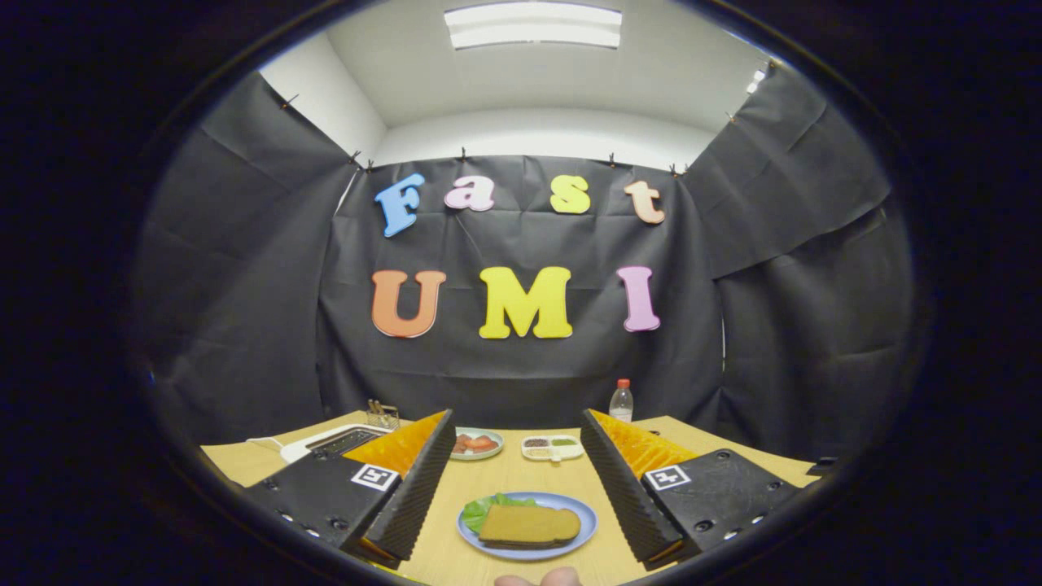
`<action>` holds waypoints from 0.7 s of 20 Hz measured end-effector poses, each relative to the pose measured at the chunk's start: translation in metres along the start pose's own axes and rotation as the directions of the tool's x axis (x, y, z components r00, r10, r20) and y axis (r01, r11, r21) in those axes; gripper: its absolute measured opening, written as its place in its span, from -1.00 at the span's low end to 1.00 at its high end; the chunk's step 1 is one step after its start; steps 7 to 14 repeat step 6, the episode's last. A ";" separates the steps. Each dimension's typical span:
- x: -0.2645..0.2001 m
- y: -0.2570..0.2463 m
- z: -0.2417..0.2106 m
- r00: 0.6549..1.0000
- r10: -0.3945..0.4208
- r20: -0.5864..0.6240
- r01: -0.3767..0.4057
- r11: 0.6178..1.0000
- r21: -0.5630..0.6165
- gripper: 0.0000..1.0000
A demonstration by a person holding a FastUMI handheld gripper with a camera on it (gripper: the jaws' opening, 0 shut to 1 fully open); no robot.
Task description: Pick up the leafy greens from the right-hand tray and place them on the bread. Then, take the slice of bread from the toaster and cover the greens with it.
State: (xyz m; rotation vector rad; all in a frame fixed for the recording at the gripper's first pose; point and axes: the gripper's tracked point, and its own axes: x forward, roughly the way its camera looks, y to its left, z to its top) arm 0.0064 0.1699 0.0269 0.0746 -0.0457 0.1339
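Gripper view looks level across the pale wooden worktop [521, 476], with the tongs [521, 488] spread wide and holding nothing. Between their two fingers, on the near part of the worktop, sits a round blue plate [586, 529]. On it lies a brown slice of bread [529, 525], and frilly green leafy greens [487, 509] poke out from under its far left edge. Judging by that, the greens seem already laid on and covered, so the task looks finished or all but finished; whether a lower slice lies beneath the greens I cannot tell.

Far to the left, beyond the left finger, stands a white toaster [334, 441] with a dark slot on top, and I see no bread standing up from it. Farther back lie a small pale plate of red slices [476, 443] and a white divided tray [553, 447] holding little portions, which I take for the right-hand tray. A clear plastic bottle with a red cap [621, 400] stands at the far right by the booth wall.

The tongs are held nearly level, raised a little above the plate, pointing toward the far wall. Fingertips of the person's hand [537, 579] show just at the near edge.
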 end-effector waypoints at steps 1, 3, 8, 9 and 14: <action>0.000 0.000 0.000 1.000 -0.002 -0.005 0.002 1.000 -0.002 0.88; -0.001 0.001 0.003 1.000 -0.004 0.002 0.004 1.000 -0.008 0.88; -0.003 0.003 0.010 1.000 -0.007 0.022 0.008 1.000 -0.012 0.87; -0.003 0.003 0.010 1.000 -0.007 0.022 0.008 1.000 -0.012 0.87; -0.003 0.003 0.010 1.000 -0.007 0.022 0.008 1.000 -0.012 0.87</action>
